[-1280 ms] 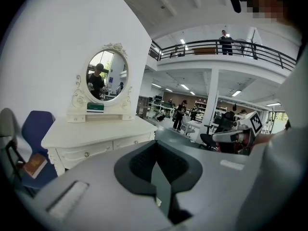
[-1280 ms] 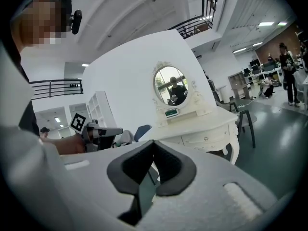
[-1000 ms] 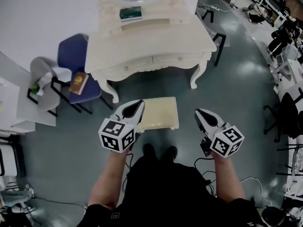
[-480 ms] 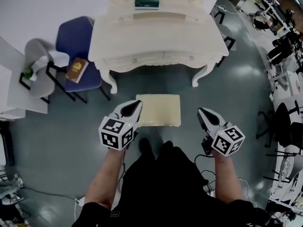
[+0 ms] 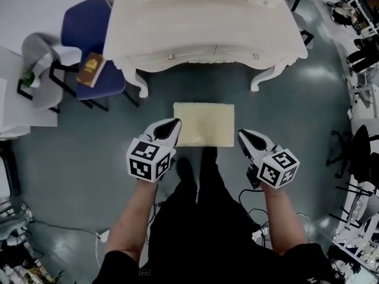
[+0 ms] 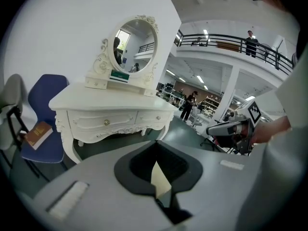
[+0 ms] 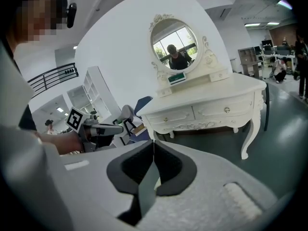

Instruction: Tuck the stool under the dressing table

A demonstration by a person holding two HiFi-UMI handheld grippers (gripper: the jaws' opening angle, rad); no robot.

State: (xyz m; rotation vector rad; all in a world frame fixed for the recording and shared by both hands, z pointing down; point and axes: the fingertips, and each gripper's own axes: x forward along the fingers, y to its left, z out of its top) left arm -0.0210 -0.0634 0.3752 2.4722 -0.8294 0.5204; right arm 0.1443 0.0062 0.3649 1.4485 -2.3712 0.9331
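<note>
Nearest, the person's bare forearms reach forward on either side of dark trousers, each hand carrying a gripper. The left gripper (image 5: 172, 126) has its jaws closed tip to tip on nothing. Its tip lies over the near left corner of the stool (image 5: 204, 124), and whether it touches the seat cannot be told. The right gripper (image 5: 243, 136) is likewise closed and empty, its tip just beside the stool's near right corner, off the seat. Both point ahead and downward, past the stool toward the table (image 5: 201, 16). The stool stands on the grey floor (image 5: 83, 152) right in front of the person's feet, out in the open, apart from the table and not under it. Its pale cream seat is a rectangle whose long axis runs left to right, parallel to the table's front edge. One long side faces the table's knee gap and the other faces the person. It sits roughly in line with that gap, between the two curved front legs. Beyond the stool, the white table shows two drawers with small knobs. Left of the stool and farther off is a blue chair (image 5: 89, 28) with a brown book (image 5: 90, 70) on its seat, and a grey chair (image 5: 41, 96) beyond that. Farthest, at the table's back, an oval mirror (image 6: 137, 42) stands above a green box (image 6: 119, 75).
</note>
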